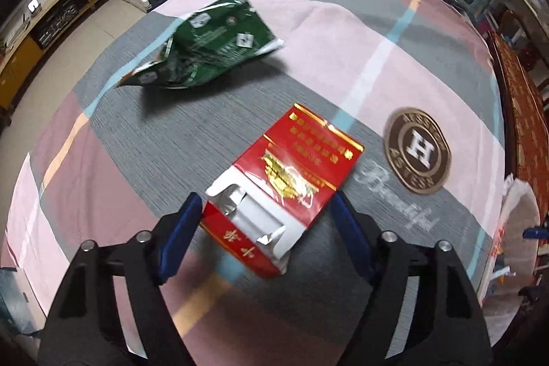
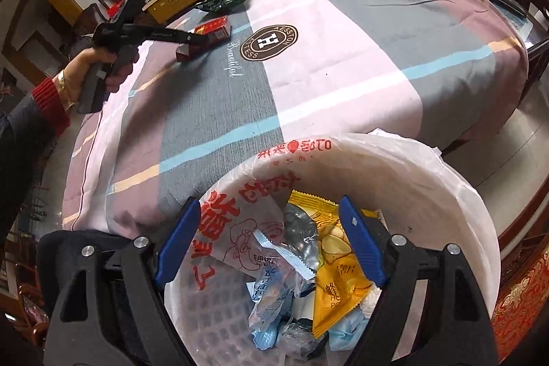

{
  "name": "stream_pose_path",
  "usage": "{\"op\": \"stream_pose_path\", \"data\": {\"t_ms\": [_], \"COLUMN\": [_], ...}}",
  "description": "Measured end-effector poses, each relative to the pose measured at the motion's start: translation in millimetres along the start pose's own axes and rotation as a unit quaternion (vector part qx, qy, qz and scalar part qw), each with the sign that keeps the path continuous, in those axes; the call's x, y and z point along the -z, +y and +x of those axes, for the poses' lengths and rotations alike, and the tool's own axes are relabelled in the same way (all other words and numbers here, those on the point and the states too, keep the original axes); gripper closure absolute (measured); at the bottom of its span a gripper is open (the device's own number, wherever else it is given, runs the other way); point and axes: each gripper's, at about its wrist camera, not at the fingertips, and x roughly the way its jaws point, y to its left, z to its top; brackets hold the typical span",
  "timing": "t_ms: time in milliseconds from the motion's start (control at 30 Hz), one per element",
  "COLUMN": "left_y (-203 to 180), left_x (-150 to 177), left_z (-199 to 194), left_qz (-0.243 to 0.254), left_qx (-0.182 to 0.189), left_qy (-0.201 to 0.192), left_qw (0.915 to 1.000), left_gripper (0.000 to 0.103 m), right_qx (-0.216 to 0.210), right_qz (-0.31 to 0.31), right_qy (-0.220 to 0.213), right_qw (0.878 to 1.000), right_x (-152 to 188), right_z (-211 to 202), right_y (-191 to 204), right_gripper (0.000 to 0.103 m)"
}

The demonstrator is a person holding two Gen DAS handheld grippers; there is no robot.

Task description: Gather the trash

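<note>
Broadly: counter (image 1: 240, 139) draped in a checked cloth of pink, grey and mauve blocks with thin blue and tan stripes; round brown "H" emblem (image 1: 417, 150) printed on it, script lettering beside.

Off the counter's near edge, a white bin (image 2: 473, 215) lined with a thin white plastic bag bearing red print. Inside: yellow snack wrapper (image 2: 338, 294), pale blue sachets (image 2: 271, 294), a bit of crumpled silver foil (image 2: 302, 235).

Far side of the cloth, crumpled green snack bag (image 1: 206, 47), lying loose, well apart from both grippers.

Nearer, red-and-gold cigarette pack (image 1: 291, 180), flattened, lid torn open, white inner and foil showing. Lies flat on the grey block, just beside the emblem lettering.

Left gripper (image 1: 266, 211) pointed steeply down over the pack, blue pads either side of its open end. Left pad at or almost at the pack's corner, right pad standing a little clear; jaws partly closed in, pack between them but not pinched. Seen from the right wrist view, held by a hand (image 2: 99, 67) with a red cuff and gold bangle.

Right gripper (image 2: 271, 225) hanging over the bin's mouth, jaws wide, nothing between the pads; trash lies below in the bin.
</note>
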Motion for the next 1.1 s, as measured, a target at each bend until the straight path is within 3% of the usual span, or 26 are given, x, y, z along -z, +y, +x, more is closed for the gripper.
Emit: {"op": "stream_pose_path", "data": {"t_ms": [67,167,233,300,467,633,767,900,967,1033,1100], "left_y": [-15.1,-41.4,-64.7,-77.7,-74.3,-49.8,-17.1,1.9,2.3,1.2,-0.8], "left_x": [13.6,51.0,77.6,97.7,134.8,162.8,189.7,226.1,237.5,245.9,246.7], "left_z": [-9.8,-27.1,-35.2,-42.6,-66.0,-90.3,-117.3,-129.1,-128.4,-127.4,-122.8], "left_qz": [-0.003,-0.022,0.000,0.007,-0.035,-0.094,-0.186,-0.261,-0.271,-0.274,-0.276], "left_qx": [-0.002,0.070,0.084,0.083,0.165,0.124,0.061,0.061,0.055,0.049,0.049], "left_qy": [-0.002,0.004,0.008,0.005,-0.016,-0.044,-0.096,-0.112,-0.110,-0.106,-0.106], "left_qw": [1.0000,0.9973,0.9965,0.9965,0.9855,0.9869,0.9760,0.9569,0.9547,0.9545,0.9540], "left_gripper": [0.034,0.035,0.034,0.030,0.019,0.016,0.016,0.015,0.015,0.015,0.015], "right_qx": [0.000,-0.001,-0.004,-0.010,-0.022,-0.032,-0.043,-0.038,-0.041,-0.041,-0.017], "right_qz": [0.001,0.003,0.005,0.006,-0.009,-0.030,-0.035,-0.049,-0.039,-0.032,-0.057], "right_qy": [-0.004,-0.011,-0.015,-0.017,-0.020,-0.021,-0.012,-0.006,0.002,0.001,-0.002], "right_qw": [1.000,1.000,1.000,1.000,1.000,0.999,0.998,0.998,0.998,0.999,0.998], "right_x": [0.3,-1.0,-2.9,-4.5,-16.8,-29.7,-39.0,-47.8,-54.0,-58.2,-60.1], "right_z": [-2.9,-8.4,-10.5,-10.4,2.4,21.4,43.5,71.3,85.0,91.6,97.4], "right_y": [-0.6,-2.4,-3.6,-3.9,8.3,28.0,44.3,61.0,64.9,70.0,81.6], "right_gripper": [0.022,0.022,0.022,0.022,0.022,0.022,0.022,0.022,0.022,0.015,0.014]}}
